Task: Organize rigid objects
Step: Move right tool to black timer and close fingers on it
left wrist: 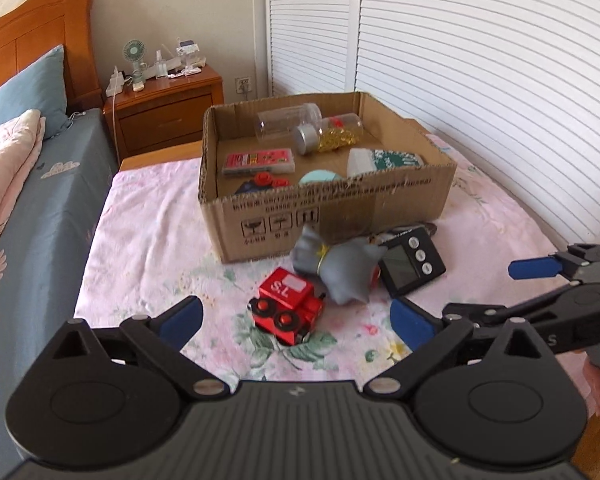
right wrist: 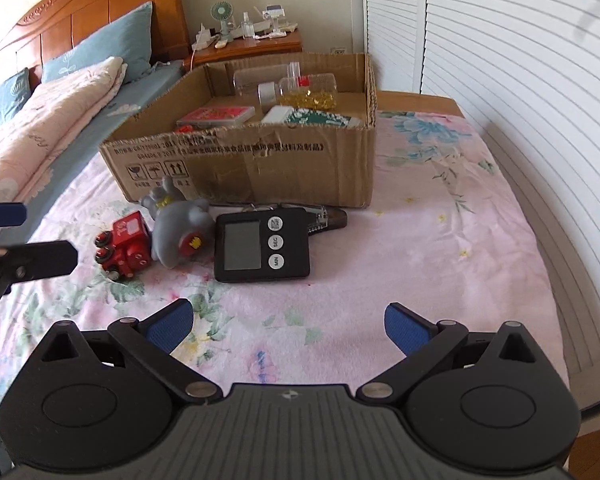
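Four loose items lie on the flowered bed cover [right wrist: 440,216], just in front of the near wall of the cardboard box [right wrist: 260,168]. From left to right: a red toy train [left wrist: 287,305] on its side; a grey soft figure [left wrist: 342,266] touching the train and leaning against the box wall; a black digital timer [right wrist: 262,245] face up, touching the figure; and a dark tool with a metal part [right wrist: 327,216], partly hidden behind the timer, identity not determinable.

Inside the box: two clear bottles at the far side, one holding yellow pieces [left wrist: 338,133], a red and pink flat pack [left wrist: 259,161], a white and green carton [left wrist: 384,161], a pale green round object and small red pieces near the front wall.

The left gripper [left wrist: 296,318] hangs above the cover just short of the train, jaws released and spread wide, nothing between them. The right gripper [right wrist: 288,326] hangs nearer than the timer, jaws likewise released and empty.

Beyond the box stand a wooden nightstand [left wrist: 168,108] with a small fan [left wrist: 134,54], and white louvred doors [left wrist: 480,60] to the right.
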Available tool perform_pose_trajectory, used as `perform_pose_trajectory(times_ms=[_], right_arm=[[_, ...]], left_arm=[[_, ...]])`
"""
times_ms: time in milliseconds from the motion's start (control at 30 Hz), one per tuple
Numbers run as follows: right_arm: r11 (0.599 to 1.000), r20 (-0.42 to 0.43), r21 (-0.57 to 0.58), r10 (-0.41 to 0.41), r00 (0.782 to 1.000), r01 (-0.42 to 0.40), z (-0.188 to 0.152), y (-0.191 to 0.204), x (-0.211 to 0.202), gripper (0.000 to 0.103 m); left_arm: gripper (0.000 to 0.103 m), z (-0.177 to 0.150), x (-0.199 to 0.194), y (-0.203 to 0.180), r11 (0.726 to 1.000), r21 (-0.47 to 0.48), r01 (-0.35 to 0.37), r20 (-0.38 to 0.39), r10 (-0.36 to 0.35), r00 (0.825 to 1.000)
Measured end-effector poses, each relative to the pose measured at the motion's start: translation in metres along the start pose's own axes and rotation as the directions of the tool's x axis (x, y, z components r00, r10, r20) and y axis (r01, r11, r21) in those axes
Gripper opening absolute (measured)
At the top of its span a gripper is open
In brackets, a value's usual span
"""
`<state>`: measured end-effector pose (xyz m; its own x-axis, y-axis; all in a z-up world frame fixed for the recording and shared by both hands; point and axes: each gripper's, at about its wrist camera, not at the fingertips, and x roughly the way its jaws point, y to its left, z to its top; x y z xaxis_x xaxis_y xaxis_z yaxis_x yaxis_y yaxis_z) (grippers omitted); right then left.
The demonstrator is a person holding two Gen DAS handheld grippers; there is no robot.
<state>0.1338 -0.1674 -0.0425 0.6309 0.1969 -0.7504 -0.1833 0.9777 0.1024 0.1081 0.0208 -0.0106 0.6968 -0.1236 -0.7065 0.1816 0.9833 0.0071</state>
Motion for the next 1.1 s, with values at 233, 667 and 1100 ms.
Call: perform_pose_trajectory(times_ms=[233, 667, 1100], right_arm=[[0.999, -0.031, -0.045, -0.011, 0.999, 0.01, 0.004, 0.009, 0.032, 0.103], [0.992, 0.032, -0.091, -0.09, 0.995, 0.092, 0.013, 0.021, 0.057, 0.103], [0.977, 0.096, -0.188, -0.084, 0.992, 0.101, 0.011, 0.037, 0.054, 0.087]], left_arm=[[0.1, -0.016, 0.009, -0.008, 0.997, 0.064, -0.054, 0.005, 0.054, 0.999], [0.1, -0.019, 0.025, 0.013, 1.0, -0.008, 0.015, -0.016, -0.015, 1.0], [0.1, -0.022, 0.037, 0.023, 0.997, -0.06, 0.054, -0.043, -0.057, 0.997]])
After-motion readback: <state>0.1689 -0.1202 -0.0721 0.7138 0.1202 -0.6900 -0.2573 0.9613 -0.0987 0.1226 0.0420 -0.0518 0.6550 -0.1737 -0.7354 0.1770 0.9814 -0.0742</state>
